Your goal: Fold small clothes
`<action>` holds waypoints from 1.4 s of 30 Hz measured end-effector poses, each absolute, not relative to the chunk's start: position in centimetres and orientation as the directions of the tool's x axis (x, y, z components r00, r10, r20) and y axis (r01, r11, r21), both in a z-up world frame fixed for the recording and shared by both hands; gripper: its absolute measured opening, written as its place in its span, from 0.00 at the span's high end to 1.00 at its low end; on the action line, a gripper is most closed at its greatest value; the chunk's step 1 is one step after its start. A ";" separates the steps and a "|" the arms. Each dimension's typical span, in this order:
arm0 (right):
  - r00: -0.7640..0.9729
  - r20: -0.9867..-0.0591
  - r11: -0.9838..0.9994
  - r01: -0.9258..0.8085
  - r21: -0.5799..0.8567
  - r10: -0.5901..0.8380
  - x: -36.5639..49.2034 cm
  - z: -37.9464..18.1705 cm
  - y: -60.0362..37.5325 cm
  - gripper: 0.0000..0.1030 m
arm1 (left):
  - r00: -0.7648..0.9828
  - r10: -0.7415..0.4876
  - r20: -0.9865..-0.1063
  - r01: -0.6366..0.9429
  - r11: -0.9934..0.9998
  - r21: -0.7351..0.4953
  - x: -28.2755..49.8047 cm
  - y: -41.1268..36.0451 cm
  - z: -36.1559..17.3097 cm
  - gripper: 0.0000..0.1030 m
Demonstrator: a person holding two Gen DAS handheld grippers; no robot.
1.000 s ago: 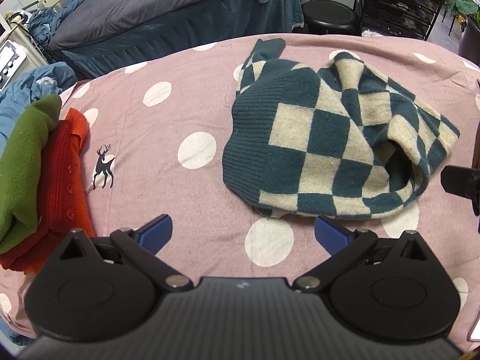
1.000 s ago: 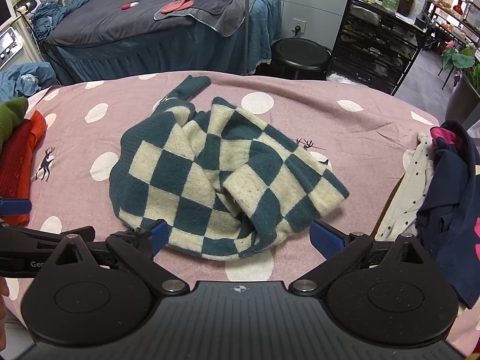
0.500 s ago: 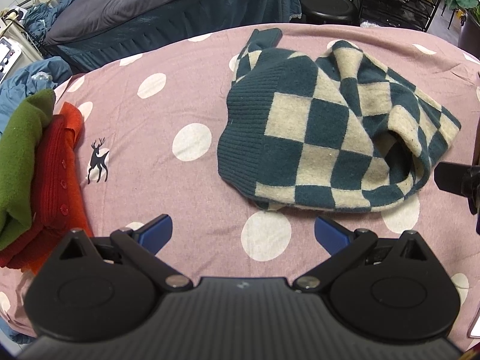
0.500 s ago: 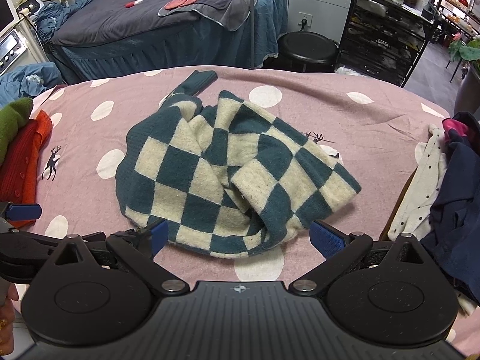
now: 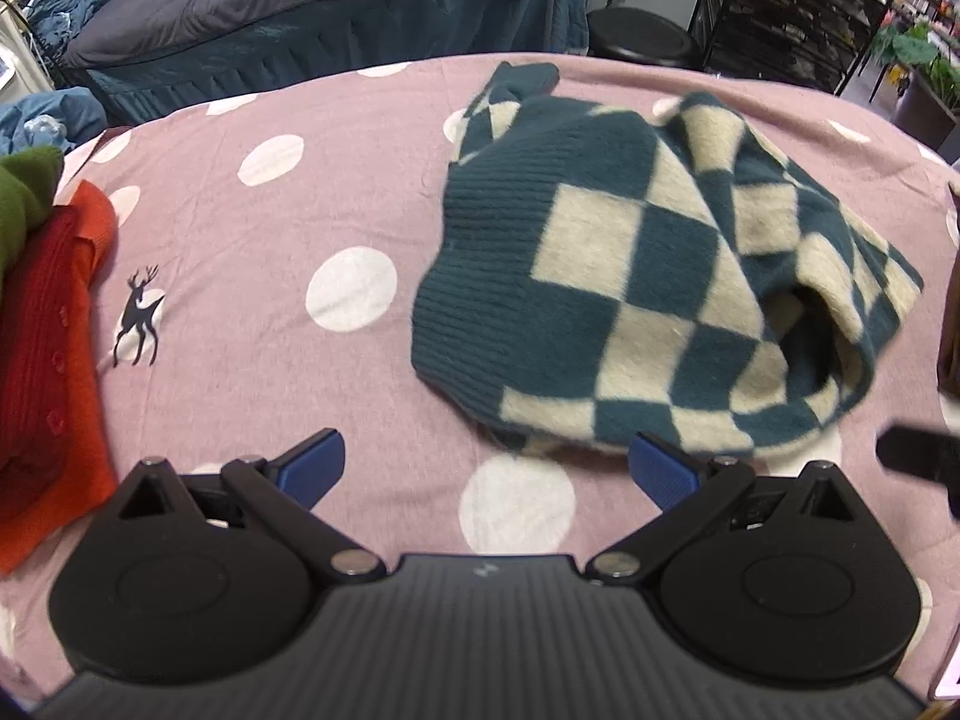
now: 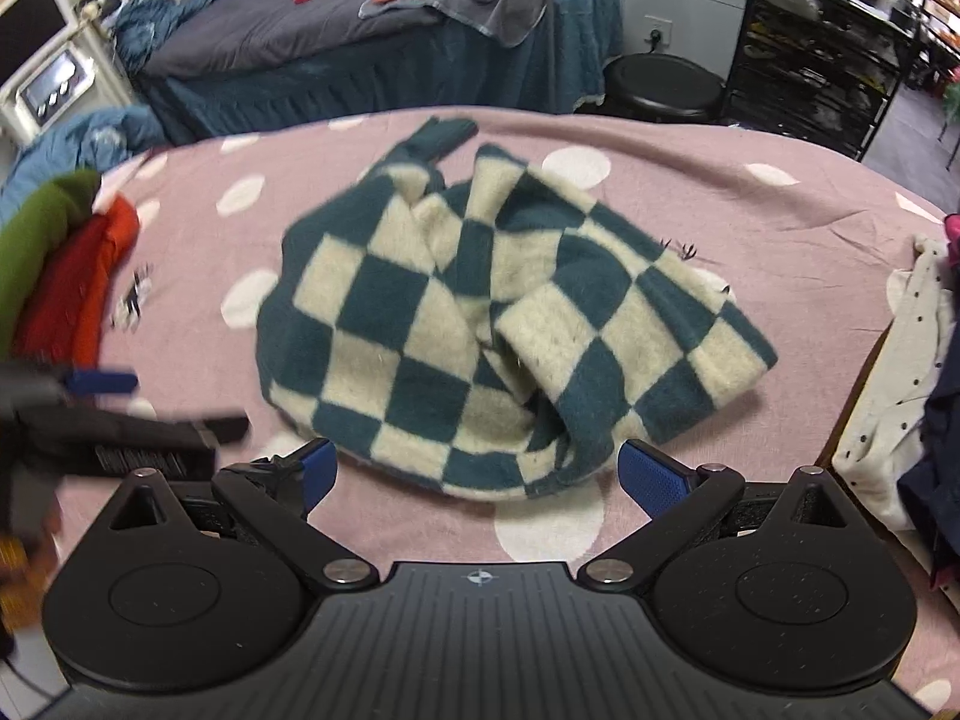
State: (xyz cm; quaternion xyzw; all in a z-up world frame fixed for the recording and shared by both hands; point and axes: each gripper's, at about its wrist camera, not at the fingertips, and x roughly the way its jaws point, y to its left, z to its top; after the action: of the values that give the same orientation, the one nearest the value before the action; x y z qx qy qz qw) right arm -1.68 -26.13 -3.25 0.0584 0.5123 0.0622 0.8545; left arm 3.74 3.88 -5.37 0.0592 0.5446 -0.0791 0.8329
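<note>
Sweater point(image 5: 648, 276) crumpled, untouched — no legible writing | left gripper point(image 5: 486, 471) wide | right gripper point(image 6: 474, 474) wide

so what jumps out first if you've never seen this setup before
The crumpled teal-and-cream checkered sweater dominates, lying mid-bed on the pink polka-dot sheet. At the left edge sits a folded stack of green and red clothes; unfolded garments lie at the right edge. Both tools hang open just short of the sweater's near edge, the left tool and the right tool.
</note>
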 end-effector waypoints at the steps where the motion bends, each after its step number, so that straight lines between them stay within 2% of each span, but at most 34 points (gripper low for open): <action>1: 0.463 -0.870 0.986 -0.055 0.159 0.166 -1.7 -3.6 -26.1 0.00 | 0.404 -0.076 -0.912 0.193 0.981 0.004 4.3 4.3 -5.5 0.02; 5: 0.471 -0.864 0.984 -0.085 0.155 0.177 -1.1 -4.4 -26.3 0.00 | 0.447 -0.122 -0.886 0.202 0.979 -0.033 7.3 5.3 -5.9 0.08; 12: 0.501 -0.855 0.989 -0.120 0.084 0.133 2.8 -5.3 -26.4 0.00 | 0.427 -0.218 -0.877 0.261 0.959 -0.111 13.8 3.5 -8.8 0.07; 16: 0.497 -0.861 0.990 -0.135 0.049 0.110 4.7 -6.3 -26.5 0.00 | 0.364 -0.362 -0.858 0.280 0.921 -0.270 16.3 3.3 -11.2 0.07; 17: 0.492 -0.864 0.990 -0.137 0.046 0.108 5.0 -6.5 -26.5 0.00 | 0.360 -0.393 -0.846 0.274 0.912 -0.306 16.6 3.4 -11.6 0.13; 18: 0.483 -0.869 0.989 -0.138 0.046 0.108 5.3 -6.8 -26.5 0.00 | 0.354 -0.420 -0.836 0.278 0.900 -0.334 16.8 3.5 -12.0 0.27; 19: 0.474 -0.874 0.989 -0.139 0.050 0.110 5.4 -7.0 -26.5 0.00 | 0.339 -0.432 -0.835 0.282 0.894 -0.348 16.8 3.3 -12.2 0.36; 20: 0.467 -0.877 0.989 -0.138 0.057 0.116 5.5 -7.2 -26.5 0.00 | 0.330 -0.433 -0.839 0.286 0.893 -0.348 16.8 3.2 -12.2 0.50; 21: 0.460 -0.879 0.989 -0.133 0.068 0.122 5.5 -7.2 -26.5 0.00 | 0.334 -0.433 -0.837 0.295 0.892 -0.344 16.5 3.2 -11.9 0.60; 23: 0.453 -0.882 0.989 -0.119 0.087 0.132 5.3 -7.2 -26.7 0.00 | 0.335 -0.446 -0.830 0.315 0.883 -0.347 15.5 3.3 -11.1 0.75; 26: 0.458 -0.875 0.987 -0.103 0.124 0.158 4.6 -6.9 -26.9 0.00 | 0.324 -0.465 -0.824 0.343 0.870 -0.356 13.2 3.8 -9.2 0.84; 27: 0.460 -0.872 0.986 -0.099 0.136 0.166 4.5 -6.8 -26.9 0.00 | 0.316 -0.472 -0.823 0.360 0.863 -0.356 12.1 3.9 -8.6 0.92; 30: 0.479 -0.855 0.980 -0.098 0.174 0.199 3.8 -6.0 -26.7 0.00 | 0.259 -0.521 -0.814 0.439 0.814 -0.381 7.3 4.1 -6.7 0.92; 32: 0.487 -0.838 0.970 -0.115 0.215 0.244 3.6 -5.3 -26.1 0.00 | 0.202 -0.510 -0.836 0.487 0.793 -0.366 3.5 3.6 -6.6 0.92; 38: 0.433 -0.825 0.928 -0.243 0.281 0.363 5.1 -4.9 -20.9 0.00 | 0.036 -0.507 -0.861 0.463 0.772 -0.435 -4.5 2.4 -9.0 0.90; 41: 0.346 -0.873 0.929 -0.262 0.262 0.343 5.8 -6.6 -17.2 0.00 | 0.039 -0.510 -0.859 0.416 0.790 -0.450 -5.4 3.3 -9.2 0.85; 42: 0.337 -0.890 0.941 -0.249 0.230 0.307 5.8 -7.4 -16.3 0.00 | 0.063 -0.497 -0.866 0.405 0.805 -0.433 -5.4 3.9 -8.9 0.77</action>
State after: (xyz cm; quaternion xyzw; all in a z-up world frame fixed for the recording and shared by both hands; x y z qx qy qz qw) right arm 5.84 -16.26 -7.42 0.0261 0.5500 0.1701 0.8172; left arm -5.44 3.94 -8.89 -0.0376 0.6104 -0.3097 0.7281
